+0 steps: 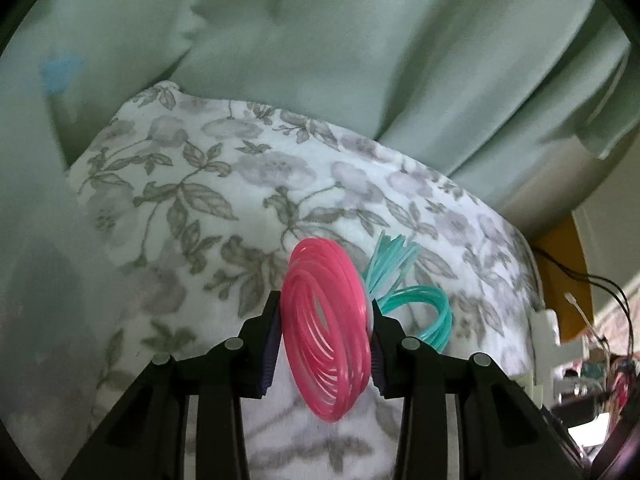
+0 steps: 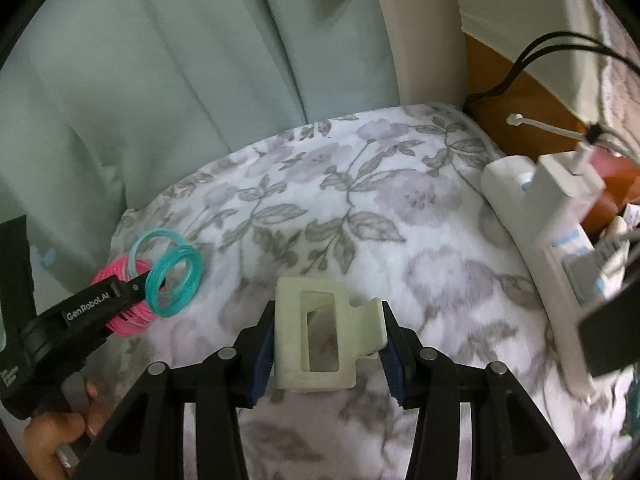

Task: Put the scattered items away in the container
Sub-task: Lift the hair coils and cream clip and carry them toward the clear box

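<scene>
**Inspector:** Two grips to account for. Report them.

**Gripper:** My left gripper is clamped on the pink bands, a bundle of thin hair ties pinched flat between the pads. The teal bands sit at two o'clock of the pink ones; in the right wrist view they hang against my left jaws, but I cannot tell whether they are pinched or merely caught on the pink bundle. My right gripper is closed on the cream hair clip, pads pressing its two short sides.

**Inspector:** Which step is in hand?

**Gripper:** By my judgement, pickup is done on both sides and carriage comes next. Both loads look clear of the floral blanket, though the fisheye makes that hard to confirm.

**Inspector:** Where is the container?

**Gripper:** Probably the white organiser at three o'clock in the right wrist view, at the blanket's edge. It already holds several things I cannot make out. That identification is my inference only.

**Inspector:** Pose?

**Gripper:** Both grippers point steeply down at the blanket, side by side, left at nine o'clock of right. A hand holds the left handle at seven o'clock.

**Inspector:** Requirements for the next move?

**Gripper:** Swing both toward three o'clock, keep the clamps firm, release over the opening. The teal bands may drop early.
</scene>
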`<state>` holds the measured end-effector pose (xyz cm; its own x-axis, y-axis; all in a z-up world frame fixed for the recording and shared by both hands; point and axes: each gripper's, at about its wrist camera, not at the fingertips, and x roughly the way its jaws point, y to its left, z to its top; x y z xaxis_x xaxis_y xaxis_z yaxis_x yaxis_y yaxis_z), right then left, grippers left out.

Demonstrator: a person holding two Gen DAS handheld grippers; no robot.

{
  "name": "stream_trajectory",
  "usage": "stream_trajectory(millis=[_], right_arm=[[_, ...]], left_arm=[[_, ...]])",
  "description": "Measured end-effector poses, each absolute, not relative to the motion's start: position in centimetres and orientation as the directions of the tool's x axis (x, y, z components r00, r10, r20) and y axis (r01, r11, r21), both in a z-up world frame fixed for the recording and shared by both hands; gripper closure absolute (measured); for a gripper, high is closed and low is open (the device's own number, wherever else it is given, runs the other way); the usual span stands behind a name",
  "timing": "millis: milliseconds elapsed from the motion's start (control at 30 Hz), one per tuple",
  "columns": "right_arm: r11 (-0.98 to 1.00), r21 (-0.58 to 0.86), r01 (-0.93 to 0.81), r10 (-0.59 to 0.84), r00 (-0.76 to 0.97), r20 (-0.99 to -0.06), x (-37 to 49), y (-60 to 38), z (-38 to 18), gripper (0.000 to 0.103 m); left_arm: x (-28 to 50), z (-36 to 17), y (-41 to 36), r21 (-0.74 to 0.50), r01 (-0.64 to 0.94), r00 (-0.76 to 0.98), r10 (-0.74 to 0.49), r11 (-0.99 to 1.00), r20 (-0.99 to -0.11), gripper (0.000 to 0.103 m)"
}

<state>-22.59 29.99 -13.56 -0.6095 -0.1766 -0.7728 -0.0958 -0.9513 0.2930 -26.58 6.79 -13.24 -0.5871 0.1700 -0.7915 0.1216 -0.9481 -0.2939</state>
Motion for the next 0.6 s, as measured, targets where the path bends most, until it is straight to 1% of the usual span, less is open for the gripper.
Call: stream_trajectory(millis=[200, 433, 600], right_arm=[[-0.950, 0.301, -0.081, -0.179, -0.649, -0.740, -19.6, 29.2, -10.0, 0.054], [-0.949, 0.311, -0.055, -0.185, -0.703, -0.687, -15.5, 27.9, -5.5, 0.054], [-0.950, 0.312, -0.012, -0.198, -0.748, -0.633, -12.5, 26.2, -1.9, 0.054]], left_arm=[[-23.2, -9.1, 6.6, -0.310, 0.089, -0.630, 0.188, -0.946, -0.754, 0.064], [-18.6, -3.1, 5.8, -0.329, 0.041, -0.704, 0.206, -0.944, -0.680, 0.064], [-15.2, 0.8, 4.9, -0.342, 0.005, -0.753, 0.222, -0.940, -0.619, 0.064]])
